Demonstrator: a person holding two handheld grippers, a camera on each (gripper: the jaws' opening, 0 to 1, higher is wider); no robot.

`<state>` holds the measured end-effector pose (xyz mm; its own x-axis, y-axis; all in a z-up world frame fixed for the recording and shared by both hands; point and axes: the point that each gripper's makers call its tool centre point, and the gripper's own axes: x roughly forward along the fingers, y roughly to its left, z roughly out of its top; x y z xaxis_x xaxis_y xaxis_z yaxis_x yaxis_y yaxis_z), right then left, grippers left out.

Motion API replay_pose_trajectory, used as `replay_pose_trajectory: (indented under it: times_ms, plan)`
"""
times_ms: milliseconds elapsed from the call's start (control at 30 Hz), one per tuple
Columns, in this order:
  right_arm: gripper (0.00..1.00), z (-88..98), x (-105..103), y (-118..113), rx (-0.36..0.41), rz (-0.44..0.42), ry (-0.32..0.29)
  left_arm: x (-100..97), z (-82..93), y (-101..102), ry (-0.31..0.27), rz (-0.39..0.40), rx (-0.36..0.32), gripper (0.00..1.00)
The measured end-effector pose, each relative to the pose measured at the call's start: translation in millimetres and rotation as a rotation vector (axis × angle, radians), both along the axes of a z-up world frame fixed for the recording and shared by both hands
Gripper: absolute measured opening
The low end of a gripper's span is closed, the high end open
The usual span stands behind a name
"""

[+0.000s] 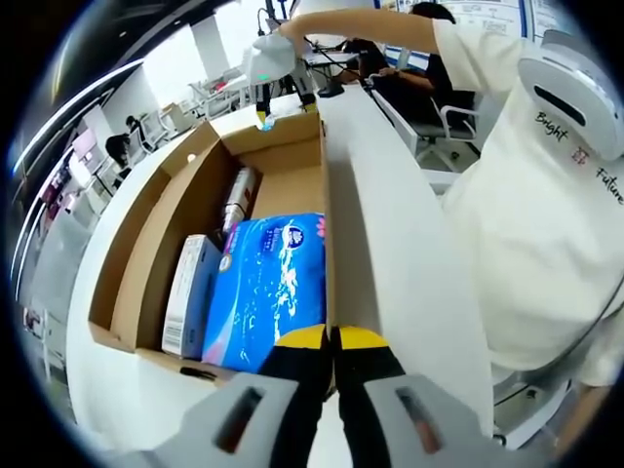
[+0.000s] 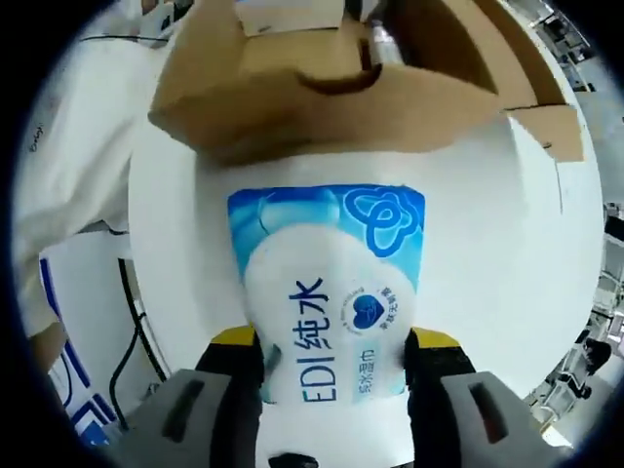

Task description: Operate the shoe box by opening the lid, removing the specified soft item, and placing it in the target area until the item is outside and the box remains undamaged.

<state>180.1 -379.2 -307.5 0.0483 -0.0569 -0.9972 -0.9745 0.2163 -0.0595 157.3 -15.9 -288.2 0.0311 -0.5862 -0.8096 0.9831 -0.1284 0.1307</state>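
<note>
Glossy soft wipes pack [image 2: 330, 292] in right tool [image 2: 331, 366]

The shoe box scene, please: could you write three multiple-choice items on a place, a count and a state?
1. Where is the wet-wipes pack?
A. between the right gripper's jaws, outside the shoe box
B. inside the box
C. on a chair

2. How many items lie in the box in the left gripper view?
A. none
B. three
C. six

3. What is the left gripper doing?
A. hanging open
B. carrying a bottle
C. shut on the box wall

A: jaws flank the pack over the white table.
B: blue pack, white carton, cylinder.
C: jaws pinch the wall's edge.
</note>
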Motion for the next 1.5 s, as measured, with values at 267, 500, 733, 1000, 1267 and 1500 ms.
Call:
replay_pose_trajectory:
  times_ms: [267,500,733,1000,1267,1500]
  plan:
    - [0.43,52.7,9.1,17.6,0.112,-0.022,-0.090,0.4,0.1,0.2,0.004,0.003,-0.001,0.01]
    - [0.40,80.7,18.0,59.4,0.313,-0.056,-0.160,0.6,0.0,0.1,0.000,0.004,-0.003,0.01]
    - [0.36,103.2,44.4,103.8,0.448,-0.019,-0.358,0.8,0.4,0.0,-0.003,0.009,-0.008,0.02]
    - [0.25,98.9,38.2,144.0,0.616,0.026,-0.372,1.4,0.1,-1.3,0.033,0.036,0.019,0.01]
    - [0.30,110.4,66.5,150.0,0.753,-0.088,-0.461,0.4,-0.8,-0.3,0.037,0.039,0.029,0.01]
    - [0.29,114.8,68.7,167.3,0.810,-0.139,-0.483,1.0,-8.9,-4.2,0.039,0.044,0.054,0.01]
